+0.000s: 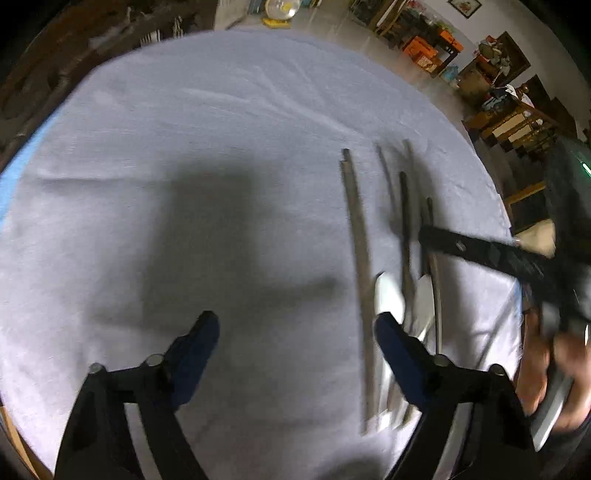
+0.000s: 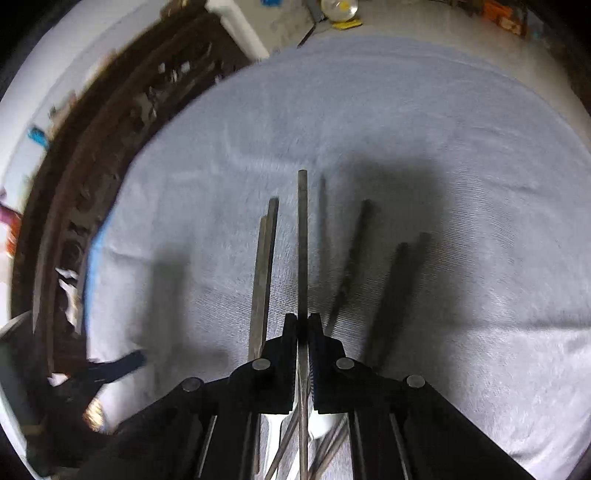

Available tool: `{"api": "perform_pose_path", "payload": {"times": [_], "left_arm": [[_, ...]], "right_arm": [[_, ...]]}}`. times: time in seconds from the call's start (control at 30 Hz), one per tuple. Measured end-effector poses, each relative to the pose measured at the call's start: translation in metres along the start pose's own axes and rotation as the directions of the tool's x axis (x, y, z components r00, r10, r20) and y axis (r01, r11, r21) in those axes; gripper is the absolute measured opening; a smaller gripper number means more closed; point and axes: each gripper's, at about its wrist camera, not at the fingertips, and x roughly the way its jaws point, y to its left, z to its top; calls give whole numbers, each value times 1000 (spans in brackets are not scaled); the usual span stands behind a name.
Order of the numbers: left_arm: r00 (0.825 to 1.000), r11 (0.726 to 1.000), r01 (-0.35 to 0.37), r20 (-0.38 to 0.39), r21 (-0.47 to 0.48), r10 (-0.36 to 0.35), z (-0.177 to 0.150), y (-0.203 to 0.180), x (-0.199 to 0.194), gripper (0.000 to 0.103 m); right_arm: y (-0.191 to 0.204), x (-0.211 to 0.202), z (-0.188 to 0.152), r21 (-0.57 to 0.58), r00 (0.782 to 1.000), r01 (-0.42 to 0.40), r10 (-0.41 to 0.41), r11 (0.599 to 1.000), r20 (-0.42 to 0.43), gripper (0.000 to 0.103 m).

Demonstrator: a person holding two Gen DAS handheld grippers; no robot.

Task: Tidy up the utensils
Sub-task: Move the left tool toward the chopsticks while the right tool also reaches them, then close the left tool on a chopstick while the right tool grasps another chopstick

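Observation:
Several metal utensils lie close together on a light grey tablecloth [image 1: 207,147]. In the left wrist view a long flat handle [image 1: 356,236] lies left of a spoon bowl [image 1: 388,295] and more handles [image 1: 406,236]. My left gripper [image 1: 295,332] is open and empty, hovering over the cloth just left of the pile. My right gripper [image 2: 303,323] is shut on one long metal utensil handle [image 2: 303,236] that points straight ahead. Another flat handle [image 2: 264,273] lies to its left. The right gripper also shows in the left wrist view [image 1: 424,232] over the pile.
Dark carved wooden furniture [image 2: 74,206] stands beyond the table's left edge. Shelves with clutter [image 1: 509,122] stand on the right. A fan [image 1: 282,7] sits on the floor beyond the far edge. The left gripper shows at the lower left of the right wrist view [image 2: 125,363].

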Motion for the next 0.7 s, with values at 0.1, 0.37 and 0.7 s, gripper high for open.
{"api": "perform_pose_path", "payload": {"times": [0.1, 0.37, 0.7], "left_arm": [[999, 1000, -20, -36, -1, 20, 17, -13, 17, 75], [976, 979, -190, -94, 73, 196, 51, -45, 47, 63], [967, 955, -171, -145, 241, 209, 49, -63, 42, 7]], "right_arm": [[-18, -18, -9, 27, 999, -37, 36, 999, 37, 6], [-50, -42, -33, 56, 994, -87, 83, 995, 68, 6], [-63, -47, -50, 63, 995, -91, 88, 994, 53, 6]]}}
